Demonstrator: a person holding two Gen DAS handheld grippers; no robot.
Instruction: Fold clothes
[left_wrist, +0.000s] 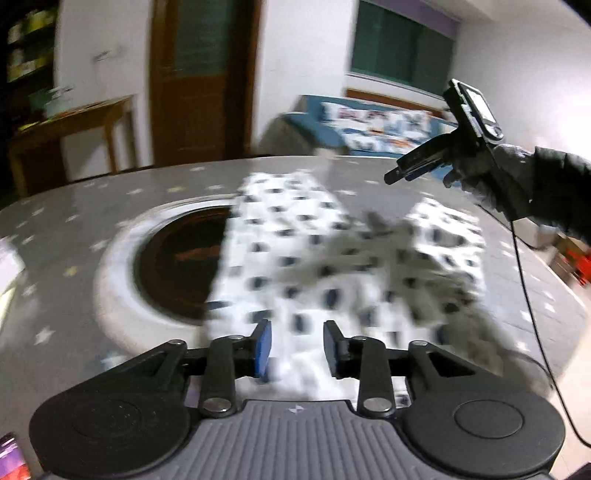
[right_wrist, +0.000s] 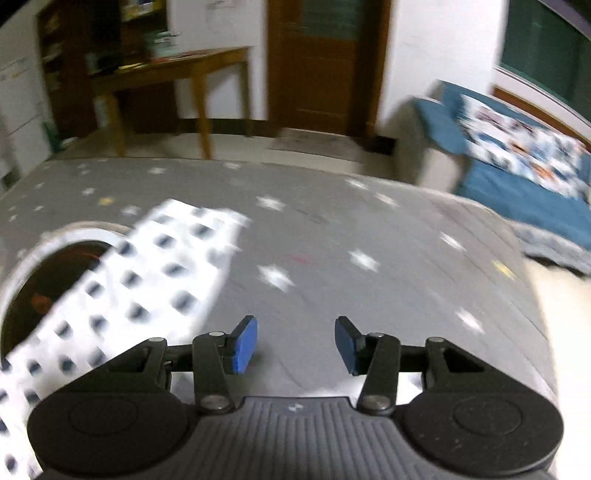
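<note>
**Patterned garment on tabletop, both jaws apart**

Garment: white cloth printed with a regular grid of small dark blue marks. It lies spread on the grey tabletop, rumpled toward its right side, where a grey shadowed fold crosses it. Its left edge overlaps a round dark recess in the tabletop; the recess has a pale raised rim. Motion blur softens the print, so the weave cannot be read.

Left gripper: held low over the near edge of the garment, pointing forward across it. Jaws apart, nothing between them; the blue pads face each other with patterned cloth showing through the gap. Whether the tips touch the cloth cannot be told. Black linkage arms, ribbed grey body behind.

Right gripper: its own view shows it over bare tabletop, to the right of the garment's edge and apart from it. Jaws apart and empty. In the left view it sits raised above the far right of the cloth, gripped by a dark gloved hand with a dark sleeve; a thin black cable hangs from it.

Tabletop cover: matte grey, scattered with small white and a few yellow star shapes.

Beyond: wooden door, wooden side table, blue sofa with a printed throw, dark window.
</note>
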